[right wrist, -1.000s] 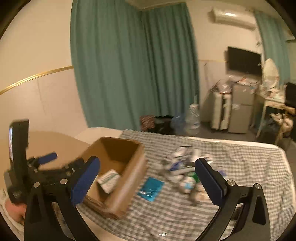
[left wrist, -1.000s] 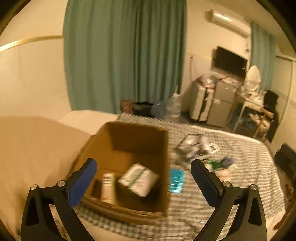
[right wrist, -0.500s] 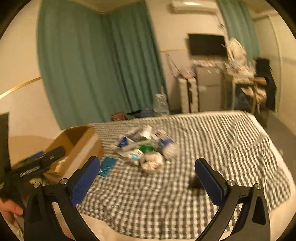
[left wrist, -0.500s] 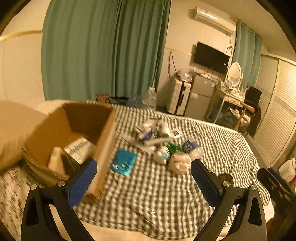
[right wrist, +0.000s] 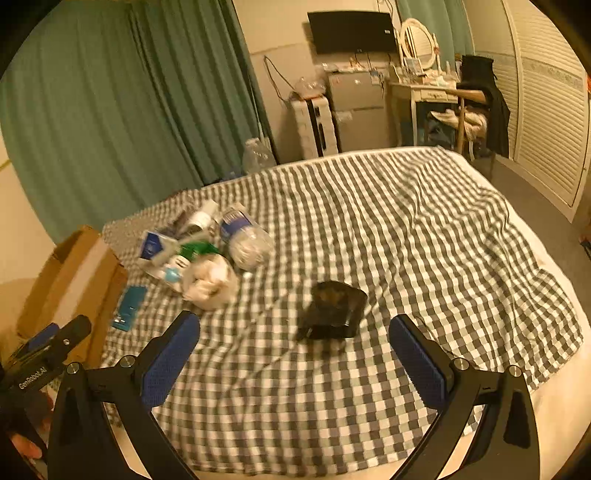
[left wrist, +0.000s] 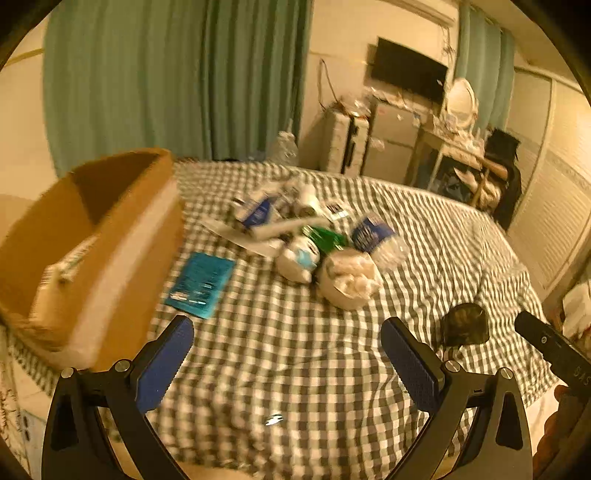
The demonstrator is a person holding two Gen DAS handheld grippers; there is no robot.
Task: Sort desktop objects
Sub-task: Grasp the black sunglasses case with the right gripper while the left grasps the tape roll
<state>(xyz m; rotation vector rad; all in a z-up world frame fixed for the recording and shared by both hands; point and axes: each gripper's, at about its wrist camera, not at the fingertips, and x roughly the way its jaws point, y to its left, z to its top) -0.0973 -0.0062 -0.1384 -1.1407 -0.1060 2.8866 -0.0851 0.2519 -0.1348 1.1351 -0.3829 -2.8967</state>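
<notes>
Big bed with a grey-and-white checked cover [right wrist: 406, 229], open brown cardboard box [left wrist: 92, 240] at its left edge. Cluttered pile of bottles and packets [left wrist: 306, 236] mid-bed, dark shiny lump [right wrist: 332, 310] nearer right. Left tool [left wrist: 288, 358] and right tool [right wrist: 295, 358] both spread wide, holding nothing.

Green curtains [right wrist: 122, 110] covered the far wall under warm, dim light. A dark television [right wrist: 351, 31] hung above a cluttered cabinet [right wrist: 356, 110], beside a louvred wardrobe [right wrist: 546, 110].
</notes>
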